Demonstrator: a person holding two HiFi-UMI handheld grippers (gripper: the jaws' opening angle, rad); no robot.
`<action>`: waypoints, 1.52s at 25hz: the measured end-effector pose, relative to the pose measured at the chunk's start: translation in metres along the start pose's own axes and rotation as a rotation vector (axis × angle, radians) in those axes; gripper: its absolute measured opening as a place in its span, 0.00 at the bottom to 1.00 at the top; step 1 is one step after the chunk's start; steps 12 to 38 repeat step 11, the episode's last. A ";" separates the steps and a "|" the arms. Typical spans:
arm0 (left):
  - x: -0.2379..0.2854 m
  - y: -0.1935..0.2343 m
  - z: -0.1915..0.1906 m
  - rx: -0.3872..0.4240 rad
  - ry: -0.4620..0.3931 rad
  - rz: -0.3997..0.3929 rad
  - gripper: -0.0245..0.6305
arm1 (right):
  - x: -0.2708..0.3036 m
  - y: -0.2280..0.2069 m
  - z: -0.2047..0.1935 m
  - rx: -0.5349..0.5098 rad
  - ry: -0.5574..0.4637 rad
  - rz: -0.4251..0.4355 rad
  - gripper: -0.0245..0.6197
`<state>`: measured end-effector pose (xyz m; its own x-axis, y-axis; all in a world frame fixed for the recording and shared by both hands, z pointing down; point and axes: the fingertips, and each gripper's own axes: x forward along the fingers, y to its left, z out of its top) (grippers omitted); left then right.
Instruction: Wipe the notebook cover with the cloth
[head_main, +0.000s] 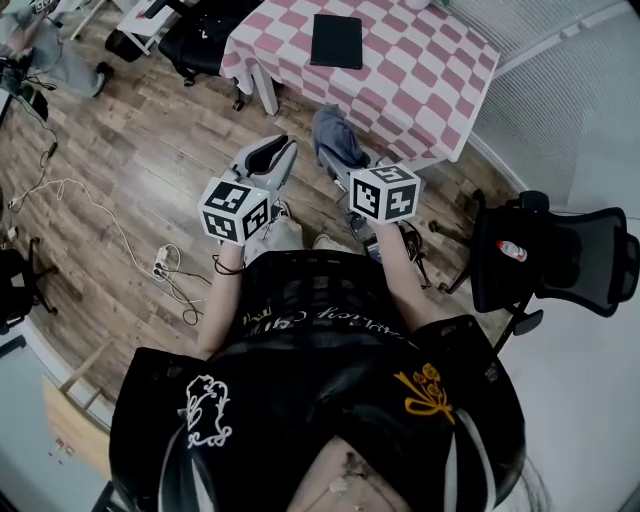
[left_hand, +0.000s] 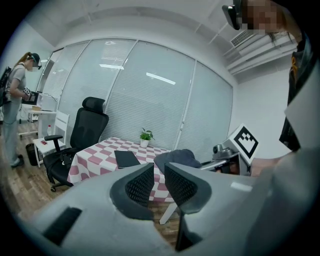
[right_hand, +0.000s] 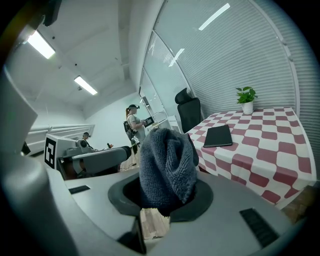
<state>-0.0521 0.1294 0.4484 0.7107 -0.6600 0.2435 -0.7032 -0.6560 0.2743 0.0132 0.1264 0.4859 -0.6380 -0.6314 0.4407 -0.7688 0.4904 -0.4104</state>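
Observation:
The black notebook (head_main: 336, 41) lies flat on the pink-and-white checked table (head_main: 420, 80), well ahead of both grippers; it also shows as the notebook (left_hand: 126, 158) and the notebook (right_hand: 218, 135). My right gripper (head_main: 345, 170) is shut on a bunched grey-blue cloth (head_main: 335, 135), held in the air short of the table's near edge. The cloth (right_hand: 167, 165) fills the right gripper (right_hand: 167, 192) and hides its fingertips. My left gripper (head_main: 272, 152) hangs beside it over the floor. Only a narrow slit parts the jaws of the left gripper (left_hand: 159, 167), with nothing between them.
A small potted plant (left_hand: 145, 136) stands at the table's far edge. One black office chair (left_hand: 87, 130) is at the table's left, another chair (head_main: 560, 255) with a bottle (head_main: 510, 250) to my right. Cables and a power strip (head_main: 160, 265) lie on the wooden floor. A person (left_hand: 12, 100) stands far left.

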 end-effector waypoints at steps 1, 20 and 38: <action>-0.001 -0.004 -0.001 0.001 0.001 0.001 0.13 | -0.003 0.000 -0.002 0.000 0.000 0.002 0.17; -0.003 -0.019 -0.012 0.007 0.016 0.009 0.13 | -0.015 0.002 -0.016 -0.005 0.011 0.018 0.17; -0.003 -0.019 -0.012 0.007 0.016 0.009 0.13 | -0.015 0.002 -0.016 -0.005 0.011 0.018 0.17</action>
